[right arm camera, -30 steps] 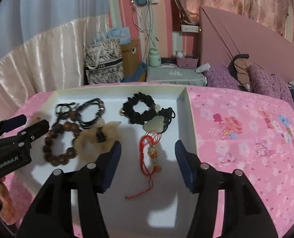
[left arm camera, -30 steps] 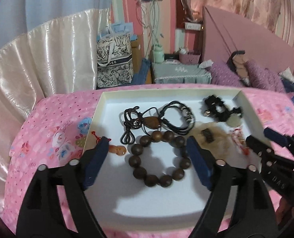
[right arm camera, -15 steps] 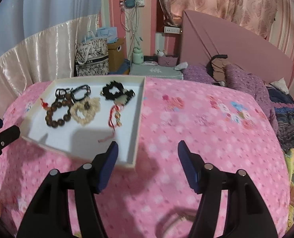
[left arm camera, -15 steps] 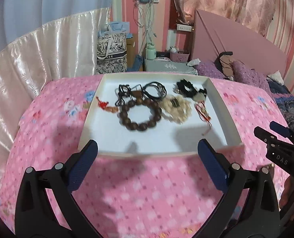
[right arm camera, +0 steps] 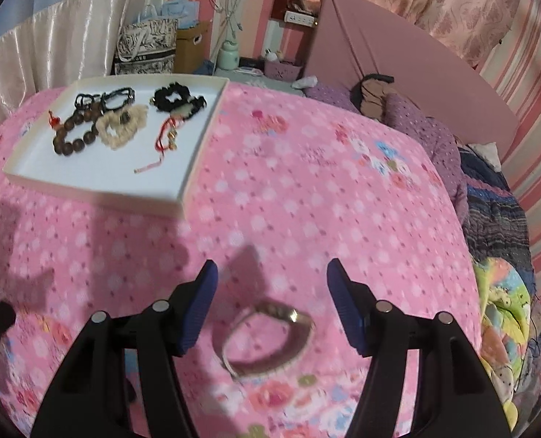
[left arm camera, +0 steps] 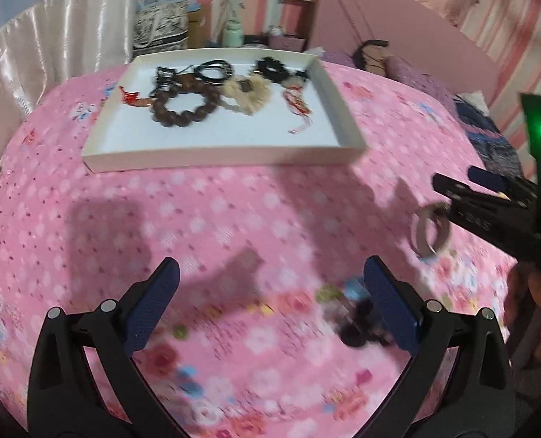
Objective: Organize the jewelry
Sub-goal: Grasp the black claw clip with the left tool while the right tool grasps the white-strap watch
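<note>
Brown bracelet [right arm camera: 268, 341], between open right tongs [right arm camera: 270, 306]

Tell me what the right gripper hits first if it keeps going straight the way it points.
Most likely the brown bracelet lying on the pink bedspread: it sits between and just ahead of the right gripper's open fingers. Depth is hard to judge.

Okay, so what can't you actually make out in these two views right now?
- Left wrist view: the small dark object on the pink floral bedspread beside the left claw is motion-blurred; its kind is unclear.
- Left wrist view: the right claw's body covers part of the brownish band bracelet.
- Right wrist view: that bracelet is blurred; its material is unclear.
- Both views: knotted black cords in the white shallow tray are too small to separate.
</note>
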Demonstrator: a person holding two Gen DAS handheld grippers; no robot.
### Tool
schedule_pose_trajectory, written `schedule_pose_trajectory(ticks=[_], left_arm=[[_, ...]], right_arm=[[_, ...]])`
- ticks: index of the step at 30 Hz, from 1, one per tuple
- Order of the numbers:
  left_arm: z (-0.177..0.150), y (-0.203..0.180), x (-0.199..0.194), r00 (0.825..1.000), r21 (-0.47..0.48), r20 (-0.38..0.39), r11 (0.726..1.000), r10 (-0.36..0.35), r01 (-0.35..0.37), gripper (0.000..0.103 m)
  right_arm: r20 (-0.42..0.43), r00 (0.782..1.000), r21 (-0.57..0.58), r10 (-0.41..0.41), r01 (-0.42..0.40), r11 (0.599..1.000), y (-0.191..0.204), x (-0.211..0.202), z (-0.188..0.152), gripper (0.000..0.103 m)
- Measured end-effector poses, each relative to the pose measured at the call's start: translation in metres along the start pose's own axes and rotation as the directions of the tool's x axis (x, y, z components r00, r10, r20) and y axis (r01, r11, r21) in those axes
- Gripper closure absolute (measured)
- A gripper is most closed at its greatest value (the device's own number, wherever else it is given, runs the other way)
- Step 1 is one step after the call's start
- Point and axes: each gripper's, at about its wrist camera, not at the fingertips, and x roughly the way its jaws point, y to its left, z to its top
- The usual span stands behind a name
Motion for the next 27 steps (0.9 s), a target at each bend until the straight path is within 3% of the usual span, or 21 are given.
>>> schedule_pose_trajectory(ticks=[11,13,21,27], left_arm=[[-0.033,-0.033,0.002,0.997,0.084,-0.065,0.996,-0.034,0.039,0.003],[-0.034,-0.037,0.005,0.997,0.1,-0.074,0.995,-0.022,0.03,0.003],[-0.039,-0.053,0.007,0.994,0.181,-0.072,0.981,0.077,-0.063,0.004],[-0.04,-0.063,0.021,0.991,0.211,-0.102,0.975,0.089,-0.066,0.005]], right_arm=[[-0.099,0.995,0.059,-0.018,0.024,0.998,-0.028,0.013,-0.033,0.045],[-0.116,0.993,0.059,-0.013,0.02,0.998,-0.03,0.016,-0.036,0.051],[-0.193,0.981,0.038,-0.002,0.009,0.999,-0.029,0.031,-0.045,0.057],[-0.221,0.975,0.037,0.01,-0.002,0.999,-0.029,0.044,-0.043,0.065]])
